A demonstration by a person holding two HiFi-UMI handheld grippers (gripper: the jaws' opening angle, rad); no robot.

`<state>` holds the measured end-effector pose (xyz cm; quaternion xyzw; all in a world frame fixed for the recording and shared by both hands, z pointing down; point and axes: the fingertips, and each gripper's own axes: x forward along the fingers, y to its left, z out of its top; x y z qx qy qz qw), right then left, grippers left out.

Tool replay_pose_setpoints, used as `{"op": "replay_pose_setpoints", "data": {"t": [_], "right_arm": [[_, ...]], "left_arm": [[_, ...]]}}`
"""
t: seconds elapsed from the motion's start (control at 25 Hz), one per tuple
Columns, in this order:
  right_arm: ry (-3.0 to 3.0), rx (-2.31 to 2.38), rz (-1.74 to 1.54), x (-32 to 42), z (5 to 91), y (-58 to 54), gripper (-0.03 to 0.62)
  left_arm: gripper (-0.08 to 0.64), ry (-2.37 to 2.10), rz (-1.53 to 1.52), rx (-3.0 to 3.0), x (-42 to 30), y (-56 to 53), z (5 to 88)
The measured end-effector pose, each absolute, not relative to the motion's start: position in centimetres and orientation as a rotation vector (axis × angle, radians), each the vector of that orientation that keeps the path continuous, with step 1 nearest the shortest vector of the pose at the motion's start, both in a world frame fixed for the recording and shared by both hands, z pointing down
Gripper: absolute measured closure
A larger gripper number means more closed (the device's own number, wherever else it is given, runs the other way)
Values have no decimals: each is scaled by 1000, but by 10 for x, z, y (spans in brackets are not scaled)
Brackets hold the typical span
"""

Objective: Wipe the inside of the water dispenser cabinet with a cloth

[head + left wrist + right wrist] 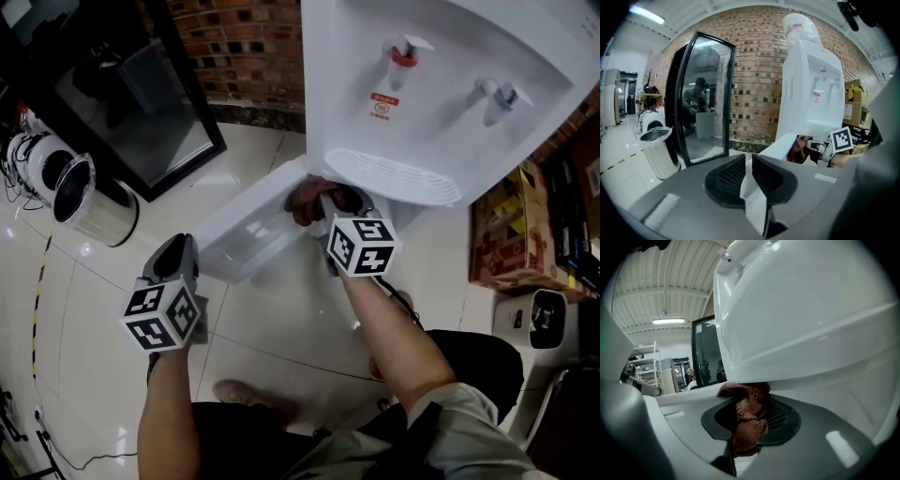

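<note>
The white water dispenser (pixel 441 84) stands at the upper right, its low cabinet door (pixel 248 230) swung open to the left. My right gripper (pixel 328 202) reaches into the cabinet opening, shut on a bunched brown cloth (pixel 307 199). In the right gripper view the cloth (pixel 747 408) fills the gap between the jaws and presses up under the dispenser's white body (pixel 806 324). My left gripper (pixel 178 251) sits at the door's outer end. Its jaws are pinched together on a thin white edge (pixel 754 197) that runs on into the door (pixel 780 143).
A steel bin (pixel 89 202) stands on the glossy tiles at the left, next to a black-framed glass panel (pixel 141 103) that leans on the brick wall (pixel 248 42). Cardboard boxes (pixel 511 225) crowd the dispenser's right side. The person's shoe (pixel 253 398) is below the door.
</note>
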<state>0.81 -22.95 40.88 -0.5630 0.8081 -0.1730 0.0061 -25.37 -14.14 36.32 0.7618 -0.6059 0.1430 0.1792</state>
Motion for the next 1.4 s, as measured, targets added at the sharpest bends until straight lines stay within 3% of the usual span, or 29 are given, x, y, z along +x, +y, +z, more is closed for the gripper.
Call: {"op": "replay_pose_setpoints", "data": {"t": [0.44,0.96,1.4], "right_arm": [[2433,-1942,-505,68,405,-213,485],[2175,-2224,-506,217,402,-154,485],[2118,-2298,-434,249,399,-134,485]], "left_arm": [[543,-1684,464,2140,-248,-132,366],[558,-1719,641,2097,-236,-121,368],[559,-1755,671,2111,-227,-112,366]]}}
